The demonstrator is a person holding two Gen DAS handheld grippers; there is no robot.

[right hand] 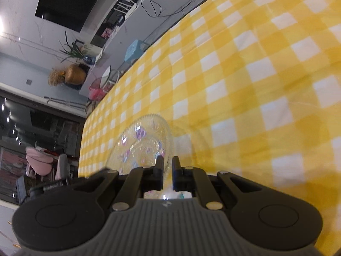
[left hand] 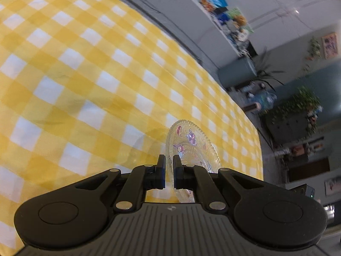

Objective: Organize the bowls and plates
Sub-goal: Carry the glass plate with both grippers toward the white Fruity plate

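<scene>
My left gripper (left hand: 169, 160) is shut on the rim of a clear glass plate (left hand: 191, 145) with pink and purple cartoon prints, held tilted on edge above the yellow checked tablecloth (left hand: 85, 74). My right gripper (right hand: 167, 162) is shut on the rim of a second clear glass plate (right hand: 140, 140) with iridescent prints, also held tilted above the tablecloth (right hand: 245, 74). Each plate's lower part is hidden behind the gripper body.
The table edge runs diagonally in both views. Beyond it are a shelf with packets (left hand: 226, 12), potted plants (left hand: 302, 102), a blue stool (right hand: 134, 50), a pink basket (right hand: 96, 91) and a dark screen (right hand: 70, 2).
</scene>
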